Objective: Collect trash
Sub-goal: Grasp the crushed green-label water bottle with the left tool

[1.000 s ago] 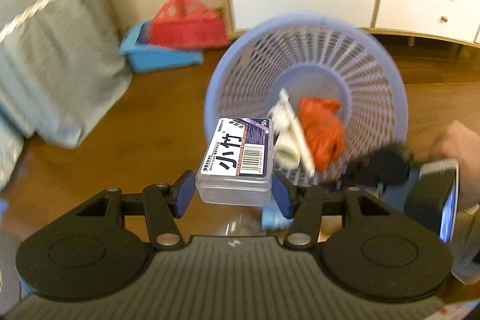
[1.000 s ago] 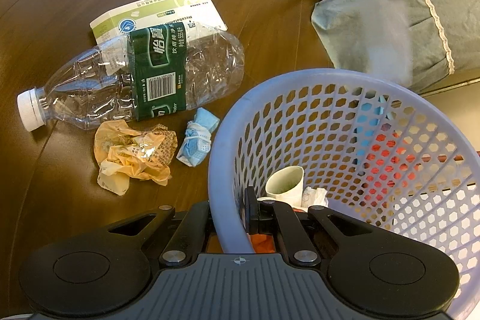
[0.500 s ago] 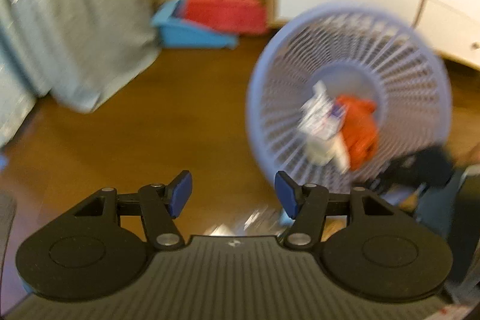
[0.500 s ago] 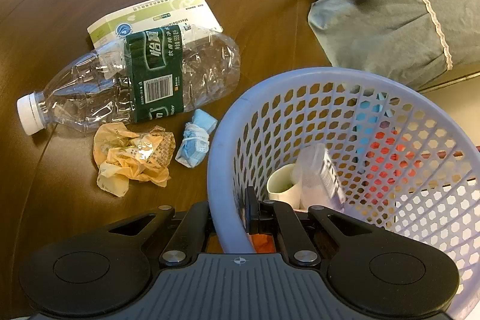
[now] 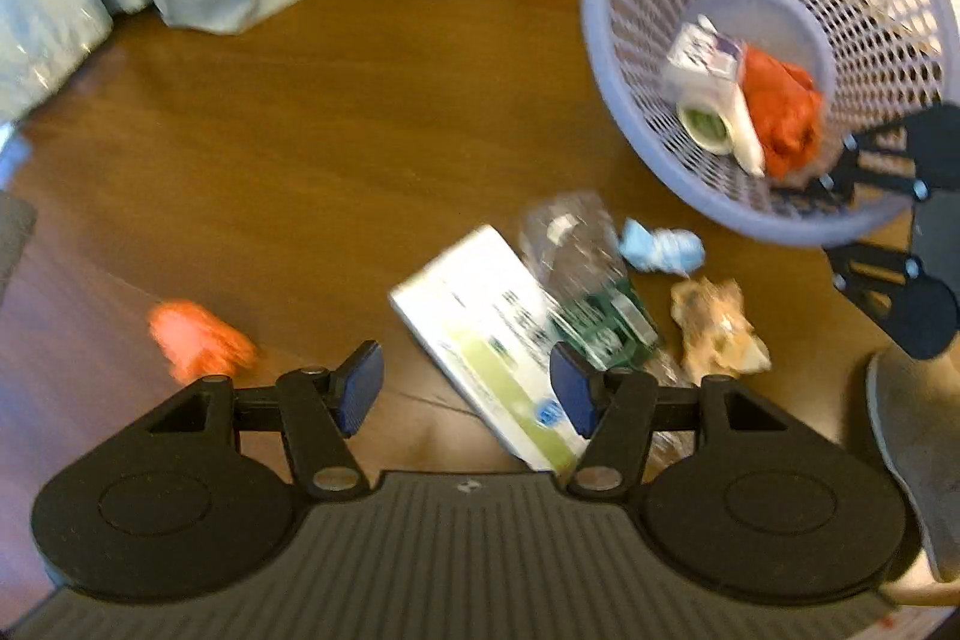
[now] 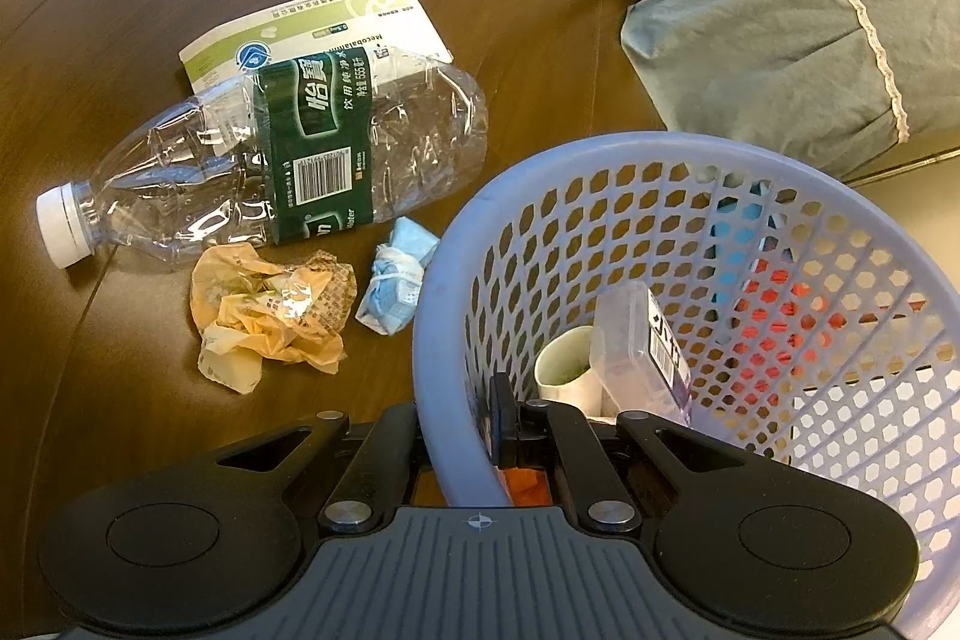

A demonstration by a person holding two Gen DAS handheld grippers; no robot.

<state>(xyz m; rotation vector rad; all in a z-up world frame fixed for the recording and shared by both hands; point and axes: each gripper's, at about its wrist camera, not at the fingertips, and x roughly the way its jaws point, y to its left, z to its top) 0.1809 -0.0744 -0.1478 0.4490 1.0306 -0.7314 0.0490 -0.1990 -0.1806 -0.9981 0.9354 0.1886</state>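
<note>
Left fingers [image 5: 467, 388] spread, empty, above flat white-green cardboard box [image 5: 489, 337] on desk (likely next pick); right fingers [image 6: 457, 427] clamped lavender perforated plastic basket [image 6: 654, 154] rim, steadying it for drops.

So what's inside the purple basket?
The basket holds a clear plastic box with a barcode label, a white cup, and something orange. What lies beneath them is covered.
</note>
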